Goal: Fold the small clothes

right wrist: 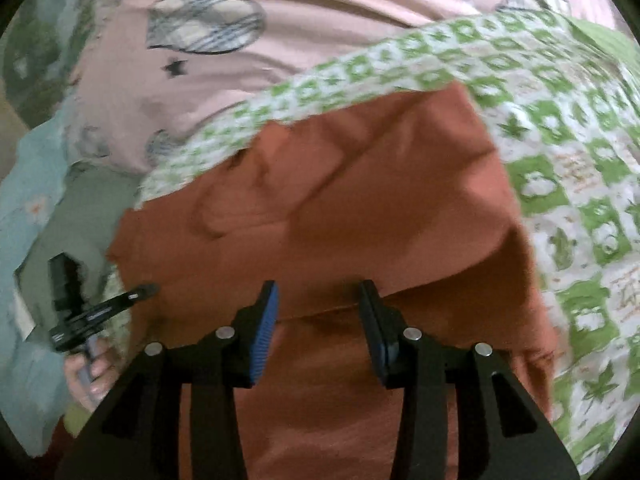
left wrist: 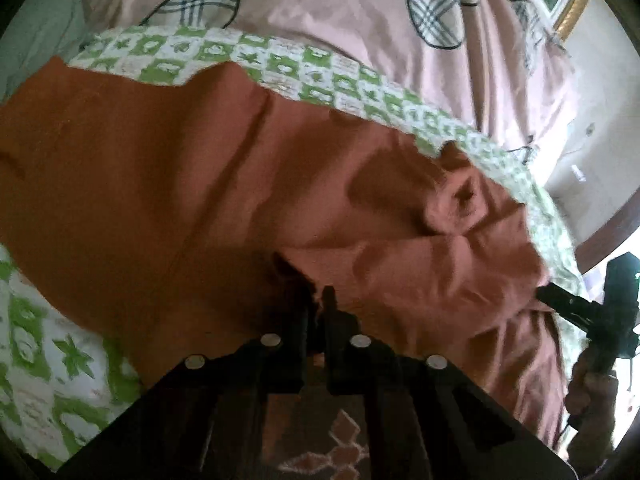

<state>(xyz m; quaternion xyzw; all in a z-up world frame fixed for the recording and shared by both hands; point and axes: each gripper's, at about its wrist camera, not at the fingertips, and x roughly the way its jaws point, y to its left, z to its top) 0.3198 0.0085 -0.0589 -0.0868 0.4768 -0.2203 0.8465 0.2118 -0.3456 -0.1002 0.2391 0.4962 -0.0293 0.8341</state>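
A rust-orange garment lies crumpled on a green-and-white checked sheet. My left gripper is shut on a fold of the garment's near edge. In the right wrist view the same garment spreads under my right gripper, which is open with its blue-padded fingers just above the cloth, holding nothing. The right gripper shows at the right edge of the left wrist view. The left gripper shows at the left of the right wrist view.
A pink quilt with plaid patches and stars lies beyond the checked sheet. Pale blue bedding is at the left in the right wrist view. A wall and a gold frame are at the upper right.
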